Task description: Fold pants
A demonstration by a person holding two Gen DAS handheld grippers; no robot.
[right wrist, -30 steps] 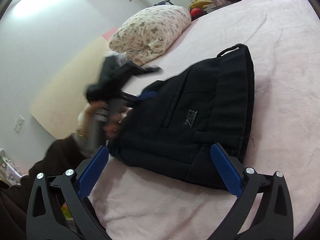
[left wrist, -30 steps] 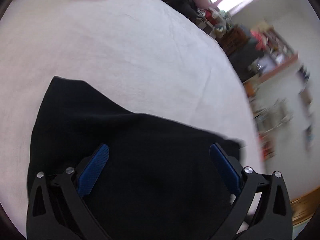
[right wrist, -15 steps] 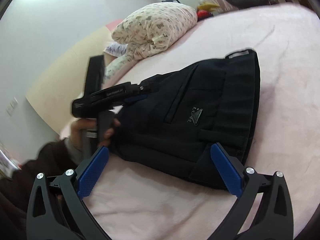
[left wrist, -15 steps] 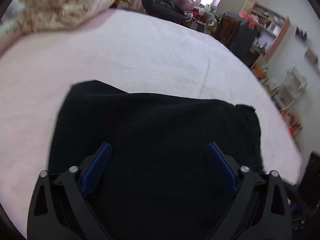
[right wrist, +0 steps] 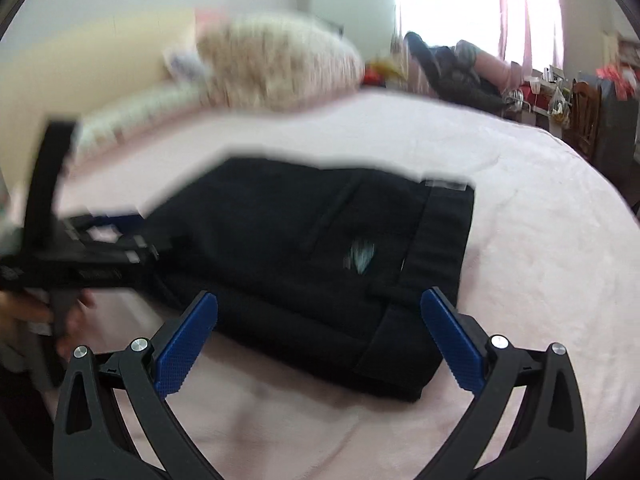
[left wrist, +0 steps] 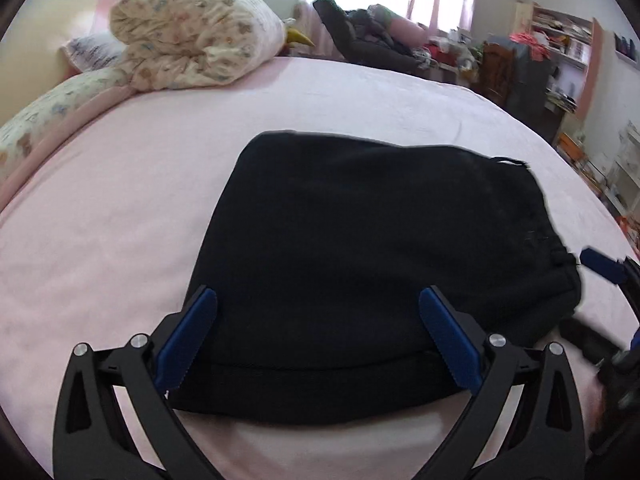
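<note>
Pink bedspread [left wrist: 120, 208], below the floral pillow [left wrist: 192, 36]: we list black pants [left wrist: 360, 248], folded compact, soft, limp, thick-layered, best taken at the waistband [right wrist: 436, 248] edge; left gripper [left wrist: 320, 340] opening, right gripper [right wrist: 320, 344] wide, both empty.

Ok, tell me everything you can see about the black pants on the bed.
The black pants lie folded into a compact, roughly rectangular bundle, flat on the pink bedsheet. The fabric looks thick and matte. In the right wrist view a waistband with a belt loop runs along the right end, with a slanted pocket seam and a small pale logo, blurred, near it. A stitched hem edge faces the left gripper, whose jaws stand wide apart above the near edge, gripping nothing. The right gripper, also open, hovers by the waistband end.
</note>
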